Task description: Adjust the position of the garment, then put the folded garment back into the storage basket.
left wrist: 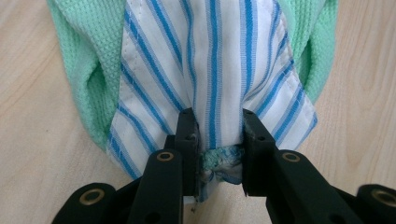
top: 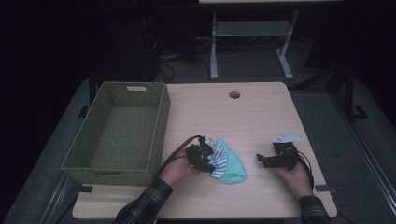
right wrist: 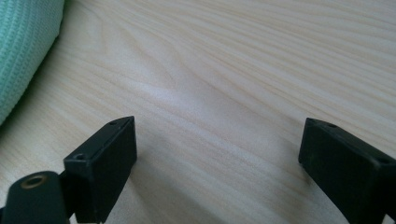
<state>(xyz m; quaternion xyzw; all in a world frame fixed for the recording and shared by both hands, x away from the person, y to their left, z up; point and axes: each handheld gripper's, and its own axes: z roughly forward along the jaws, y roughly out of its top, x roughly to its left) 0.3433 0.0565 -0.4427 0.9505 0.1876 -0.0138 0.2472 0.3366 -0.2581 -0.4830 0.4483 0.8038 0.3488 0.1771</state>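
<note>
**Striped cloth pinched on the table, right jaws wide**

At the far left of the high view a green woven basket (top: pixel 119 130) is seen on the table (top: pixel 261 116), well apart from the cloths; its near wall is partly lost in the dark. Just right of it, the left hand-held gripper (top: pixel 205 161) is laid against a blue-striped white cloth (left wrist: pixel 210 70), which lies on a mint green knitted cloth (left wrist: pixel 77 60). In the left gripper view a fold of the striped cloth is clamped between the two jaws, and a bunch of green and frayed cloth is squeezed behind it. How the cloths are folded underneath cannot be made out. Further right, the right hand-held gripper (right wrist: pixel 217 154) is held with jaws wide apart over bare wood, the green cloth just reaching the corner of its view. The floor beyond the table is mostly too dark to read.
</note>
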